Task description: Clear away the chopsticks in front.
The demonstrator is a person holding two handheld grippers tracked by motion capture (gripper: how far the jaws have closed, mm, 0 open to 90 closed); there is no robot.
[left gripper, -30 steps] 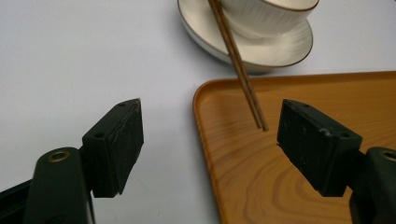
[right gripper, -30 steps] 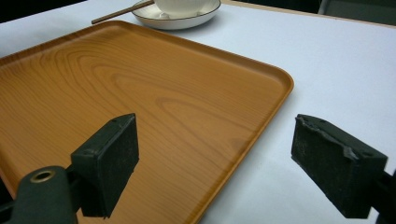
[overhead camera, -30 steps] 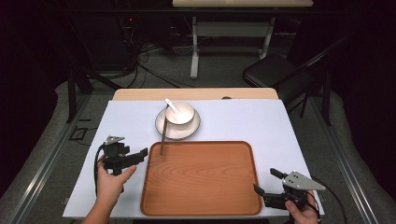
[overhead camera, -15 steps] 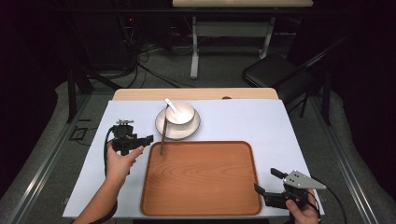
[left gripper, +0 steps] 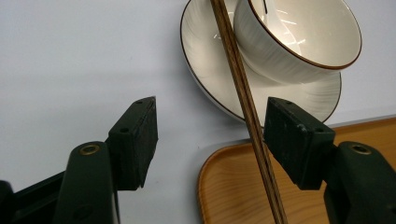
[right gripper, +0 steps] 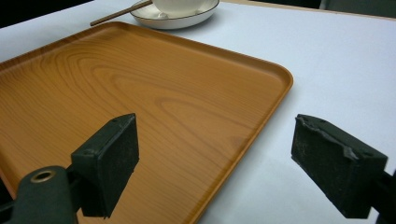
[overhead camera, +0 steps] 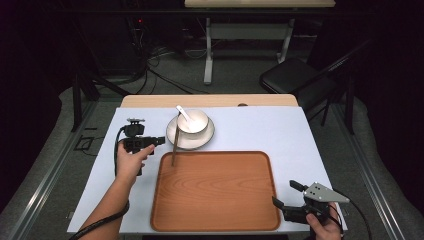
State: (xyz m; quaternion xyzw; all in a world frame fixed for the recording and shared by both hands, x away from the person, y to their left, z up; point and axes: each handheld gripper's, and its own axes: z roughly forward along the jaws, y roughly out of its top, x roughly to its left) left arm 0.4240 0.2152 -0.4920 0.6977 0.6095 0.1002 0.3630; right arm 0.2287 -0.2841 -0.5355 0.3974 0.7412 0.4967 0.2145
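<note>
Judging by the bare tray [overhead camera: 215, 195], nothing was loaded: chopsticks [overhead camera: 175, 146] leaned from the plate [overhead camera: 172, 135] onto its far-left corner, left gripper [overhead camera: 159, 140] beside them, right gripper [overhead camera: 285, 197] near-right, jaws apart on both.

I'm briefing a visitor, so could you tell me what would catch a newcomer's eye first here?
The large wooden tray at the middle of the white-covered table stands out first. Behind it a white bowl sits on a plate, with brown chopsticks leaning from plate to tray. The open left gripper points at those chopsticks.
</note>
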